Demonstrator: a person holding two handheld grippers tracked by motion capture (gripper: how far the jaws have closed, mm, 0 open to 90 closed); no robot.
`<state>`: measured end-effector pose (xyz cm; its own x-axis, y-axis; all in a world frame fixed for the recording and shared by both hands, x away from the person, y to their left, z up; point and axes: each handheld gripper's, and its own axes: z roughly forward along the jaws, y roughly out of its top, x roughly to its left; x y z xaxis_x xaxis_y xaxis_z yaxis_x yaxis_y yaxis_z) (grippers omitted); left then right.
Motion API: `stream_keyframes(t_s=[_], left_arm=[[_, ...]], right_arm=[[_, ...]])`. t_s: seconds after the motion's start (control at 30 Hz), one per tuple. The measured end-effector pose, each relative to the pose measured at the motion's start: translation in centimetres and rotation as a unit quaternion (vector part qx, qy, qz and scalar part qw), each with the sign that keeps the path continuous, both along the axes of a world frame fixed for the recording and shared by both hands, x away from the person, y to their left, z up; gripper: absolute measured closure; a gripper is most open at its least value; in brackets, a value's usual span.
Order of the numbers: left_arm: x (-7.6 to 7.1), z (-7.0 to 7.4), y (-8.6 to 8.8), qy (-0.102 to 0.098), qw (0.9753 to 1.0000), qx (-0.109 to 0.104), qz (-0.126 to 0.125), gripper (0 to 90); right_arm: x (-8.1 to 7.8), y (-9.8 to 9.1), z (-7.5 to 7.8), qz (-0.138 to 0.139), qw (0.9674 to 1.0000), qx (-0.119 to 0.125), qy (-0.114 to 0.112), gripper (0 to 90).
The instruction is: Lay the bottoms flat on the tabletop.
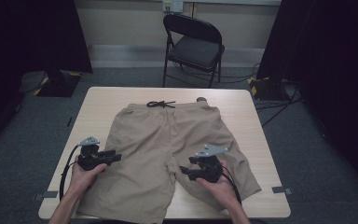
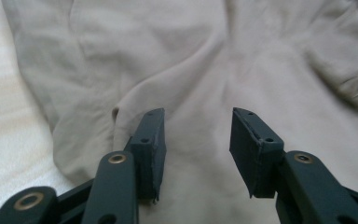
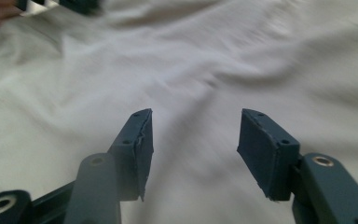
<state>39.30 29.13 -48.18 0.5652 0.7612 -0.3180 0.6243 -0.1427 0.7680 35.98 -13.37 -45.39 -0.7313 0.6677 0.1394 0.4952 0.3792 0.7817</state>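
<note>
Shorts [image 1: 163, 144] flat on table [image 1: 256, 121], waistband far side; chair [image 1: 193, 44] behind table.
</note>
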Motion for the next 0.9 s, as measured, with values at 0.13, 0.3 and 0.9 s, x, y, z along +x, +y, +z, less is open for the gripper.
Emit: stream_keyframes(t_s=[0.13,0.3,0.9], left_arm=[[-0.5,1.7,-0.5,-0.017,0.9997,-0.015,-0.009,55.8],[-0.5,2.0,-1.4,-0.018,0.9995,-0.013,-0.024,55.7],[0.3,-1.8,-1.3,-0.003,0.999,0.044,-0.005,53.3]], right_arm=[[-1.4,-2.6,-0.8,-0.015,0.9998,0.002,0.015,41.9],[-4.1,-4.0,-1.7,-0.003,0.9995,-0.009,0.029,36.9],[-6.8,-4.1,-3.6,0.015,0.9967,-0.079,-0.007,56.4]])
